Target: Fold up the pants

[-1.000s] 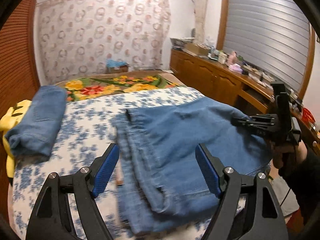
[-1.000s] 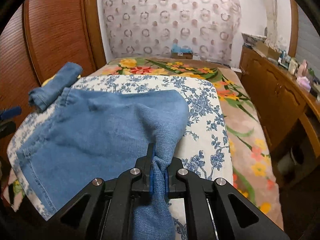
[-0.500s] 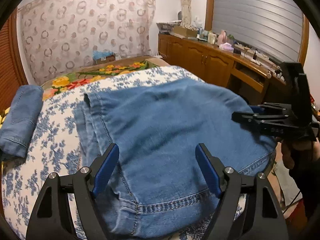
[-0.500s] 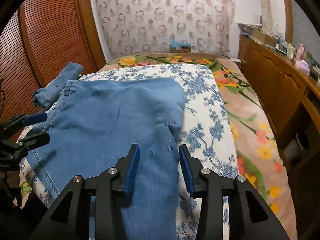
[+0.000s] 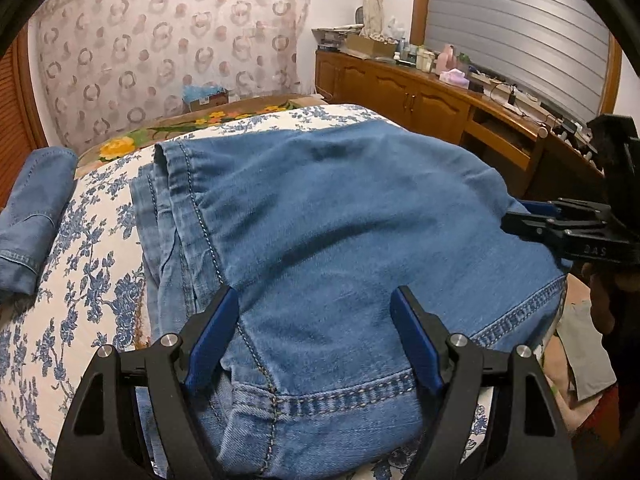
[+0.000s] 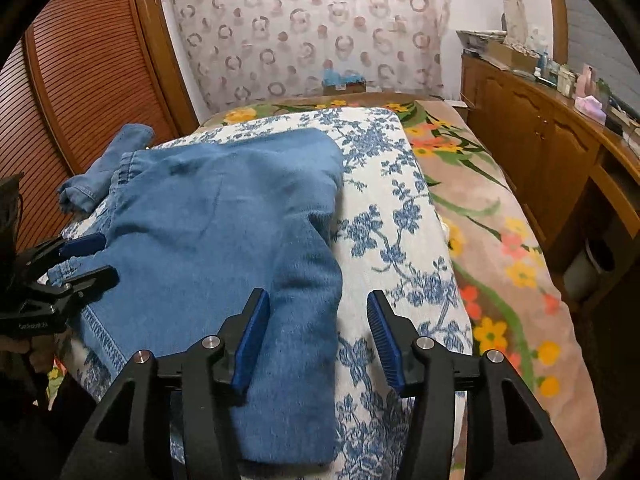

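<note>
Blue denim pants (image 5: 344, 216) lie folded on the blue-flowered white blanket (image 5: 92, 264); they also show in the right wrist view (image 6: 216, 224). My left gripper (image 5: 314, 320) is open, its jaws over the stitched hem at the near edge, holding nothing. My right gripper (image 6: 318, 314) is open and empty over the pants' near right corner, which hangs over the bed's front edge. Each gripper shows at the side of the other's view, the right one (image 5: 536, 220) and the left one (image 6: 88, 256).
A second folded pair of jeans (image 5: 36, 208) lies at the bed's left edge. A floral bedspread (image 6: 496, 240) covers the right and far side. A wooden cabinet (image 6: 540, 136) with clutter runs along the right wall. Slatted wooden doors (image 6: 80, 80) stand left.
My right gripper has opened and let go of the denim, which now lies flat. My left gripper has moved in over the pants' hem, staying open.
</note>
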Tool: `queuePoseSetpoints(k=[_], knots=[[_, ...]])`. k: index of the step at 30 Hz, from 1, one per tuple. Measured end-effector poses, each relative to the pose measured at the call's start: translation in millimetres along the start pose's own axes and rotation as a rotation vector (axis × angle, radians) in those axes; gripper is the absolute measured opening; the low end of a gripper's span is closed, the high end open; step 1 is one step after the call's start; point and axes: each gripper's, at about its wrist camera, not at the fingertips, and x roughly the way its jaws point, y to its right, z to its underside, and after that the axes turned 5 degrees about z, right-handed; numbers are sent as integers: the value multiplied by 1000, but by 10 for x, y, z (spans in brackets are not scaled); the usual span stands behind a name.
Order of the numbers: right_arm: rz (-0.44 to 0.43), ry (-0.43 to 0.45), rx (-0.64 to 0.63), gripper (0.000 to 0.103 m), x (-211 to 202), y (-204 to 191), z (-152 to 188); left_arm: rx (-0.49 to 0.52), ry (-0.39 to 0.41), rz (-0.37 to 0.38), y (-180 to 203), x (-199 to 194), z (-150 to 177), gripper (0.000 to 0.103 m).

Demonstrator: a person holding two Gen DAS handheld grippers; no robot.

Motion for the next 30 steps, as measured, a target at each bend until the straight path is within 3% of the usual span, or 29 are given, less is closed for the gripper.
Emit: queuePoseSetpoints(k=[3,6,9,11,15,16,23,30], knots=[[-26,-12,38,53,37,43,38,0,-2,-1,2,26,18,79],[-106,-8,89,53,75,41,49,-5,-1,5,-4,37,22,79],[-106,5,83,53,105,-15,88,-12,-3,15,-37,51,26,79],[-104,15,76,45,96,-60,111,-10,-3,17,-37,48,31,79],[-116,38,76,16,8,-117,99,-21,-2,23,-71,-2,26,79],[-112,54,67,13,-46,-141,72,-22,1,20,-86,-26,24,79],[-137,178,-11,10,-490,-453,-275,-49,39,-76,-418,-318,132,79],[-211,229,-115,10,-637,-1039,-537,-137,91,-138,-867,-734,260,79]])
